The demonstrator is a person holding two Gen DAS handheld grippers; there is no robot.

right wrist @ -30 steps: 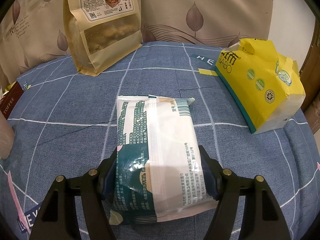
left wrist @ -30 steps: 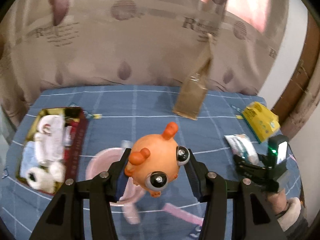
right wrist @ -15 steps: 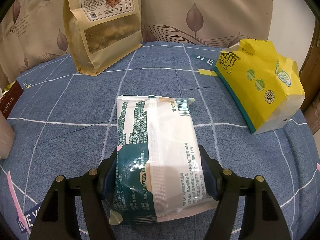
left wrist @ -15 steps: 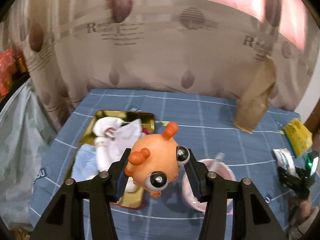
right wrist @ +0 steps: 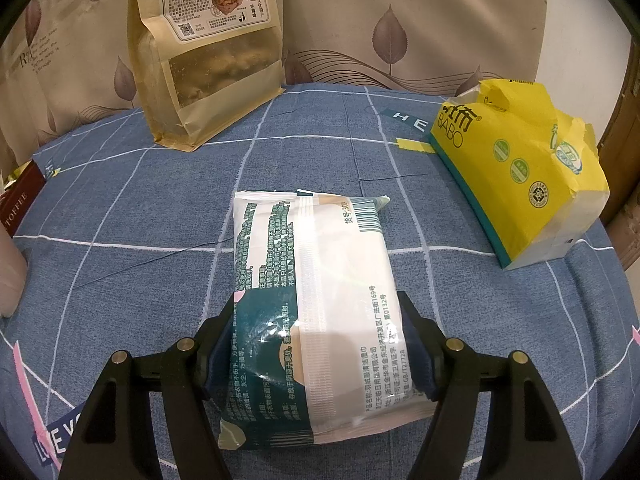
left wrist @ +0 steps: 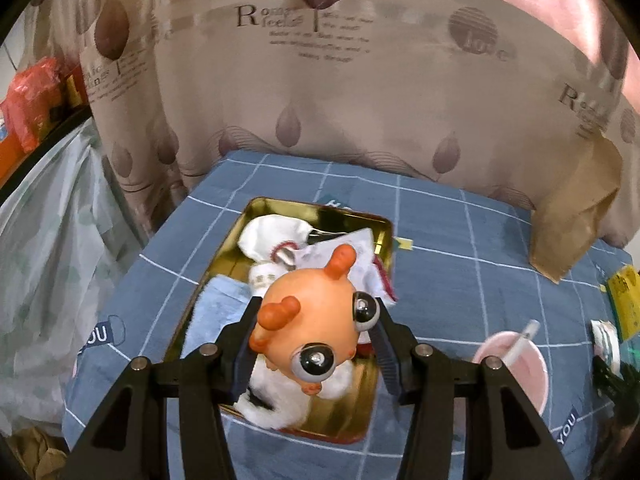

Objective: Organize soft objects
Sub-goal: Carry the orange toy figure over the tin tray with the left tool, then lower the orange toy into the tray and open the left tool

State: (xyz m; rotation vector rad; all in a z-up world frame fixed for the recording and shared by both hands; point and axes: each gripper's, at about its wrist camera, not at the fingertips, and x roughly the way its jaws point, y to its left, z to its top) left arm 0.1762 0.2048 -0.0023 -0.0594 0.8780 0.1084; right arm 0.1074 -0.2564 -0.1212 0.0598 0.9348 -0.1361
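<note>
An orange squishy toy (left wrist: 312,320) with big eyes and small horns is clamped between the pads of my left gripper (left wrist: 314,344). It hangs in the air above a gold tin tray (left wrist: 384,232) that holds white socks, a blue cloth and a white fluffy thing. In the right wrist view, a white and teal wet-wipe pack (right wrist: 316,300) lies on the blue checked cloth (right wrist: 120,208), and my right gripper (right wrist: 320,344) has its pads pressed on the pack's two sides near the close end.
A pink cup (left wrist: 516,364) with a white stick stands right of the tray. A brown paper snack bag (right wrist: 208,52) leans on the curtain at the back. A yellow tissue pack (right wrist: 516,168) lies at the right. A dark red tin (right wrist: 16,204) sits at the left edge.
My left gripper has carried the orange toy leftward, from above the pink cup to above the gold tray. The right gripper and the wipe pack have not moved.
</note>
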